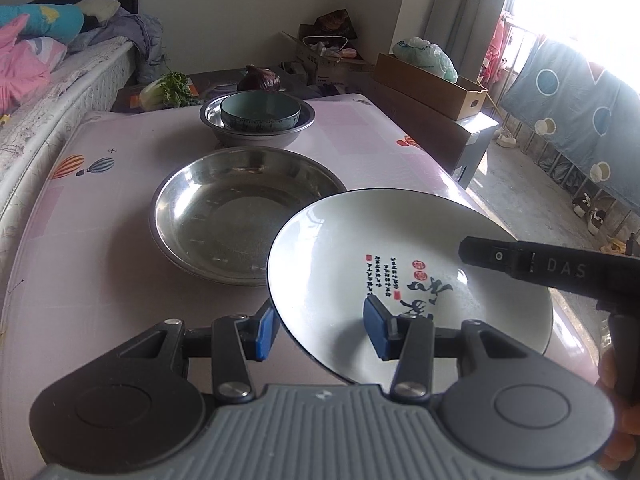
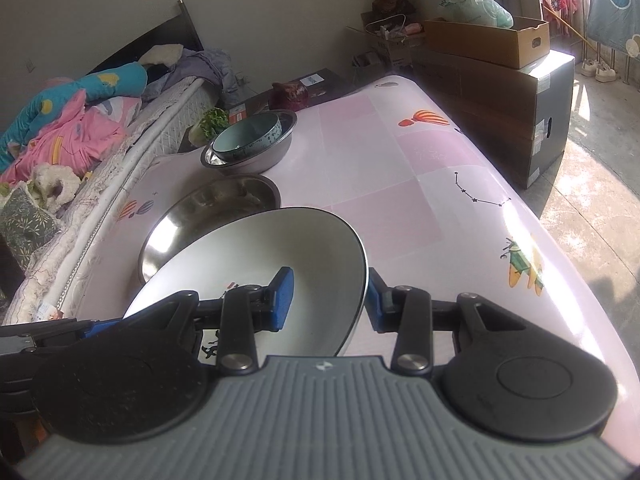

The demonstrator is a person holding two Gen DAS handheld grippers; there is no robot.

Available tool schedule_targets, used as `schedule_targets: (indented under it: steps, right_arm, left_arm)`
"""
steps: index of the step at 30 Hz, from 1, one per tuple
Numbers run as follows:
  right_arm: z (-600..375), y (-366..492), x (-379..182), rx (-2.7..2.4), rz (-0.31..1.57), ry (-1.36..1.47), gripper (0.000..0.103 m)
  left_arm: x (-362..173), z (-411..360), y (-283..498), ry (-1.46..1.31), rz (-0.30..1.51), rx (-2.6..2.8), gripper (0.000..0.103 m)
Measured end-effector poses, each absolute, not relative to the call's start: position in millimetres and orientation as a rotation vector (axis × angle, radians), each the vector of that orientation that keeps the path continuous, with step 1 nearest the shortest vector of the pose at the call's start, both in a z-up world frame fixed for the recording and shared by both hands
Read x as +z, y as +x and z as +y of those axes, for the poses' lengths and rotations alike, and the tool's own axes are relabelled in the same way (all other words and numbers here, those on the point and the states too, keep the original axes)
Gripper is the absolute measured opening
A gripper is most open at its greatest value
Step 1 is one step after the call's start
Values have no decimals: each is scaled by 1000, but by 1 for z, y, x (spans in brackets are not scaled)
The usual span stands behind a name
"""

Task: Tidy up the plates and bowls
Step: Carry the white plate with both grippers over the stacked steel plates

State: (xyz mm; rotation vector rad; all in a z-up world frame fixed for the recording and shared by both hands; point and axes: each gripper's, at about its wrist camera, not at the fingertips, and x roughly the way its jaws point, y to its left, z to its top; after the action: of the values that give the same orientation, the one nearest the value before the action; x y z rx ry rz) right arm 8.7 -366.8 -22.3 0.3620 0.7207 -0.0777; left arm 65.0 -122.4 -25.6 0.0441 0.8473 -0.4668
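Currently I clamp both the left gripper and right gripper on opposite rims of the white inscribed ceramic plate, keeping it steady above the shallow steel plate.

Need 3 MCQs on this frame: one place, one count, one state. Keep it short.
1. Where is the teal bowl?
A. Inside the far steel basin
B. On the white plate
C. On the bed

2. How many steel basins are on the table?
A. One
B. Two
C. Four

3. What state is the white plate in?
A. Flat in the near basin
B. Held tilted, a gripper on each side of its rim
C. Broken on the floor

Key:
1. A: the bowl sits within the far basin's rim.
2. B: a near, empty basin and the far one holding the bowl.
3. B: the left gripper and right gripper each have jaws straddling the rim, and the plate is off the table, tilted.
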Motion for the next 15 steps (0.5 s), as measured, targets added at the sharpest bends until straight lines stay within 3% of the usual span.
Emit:
schedule_targets:
  steps: [15]
  right_arm:
    - [-333,95,-26,20,745,376,37]
  left_arm:
    - [-23,-88,125,30,849,-351,46]
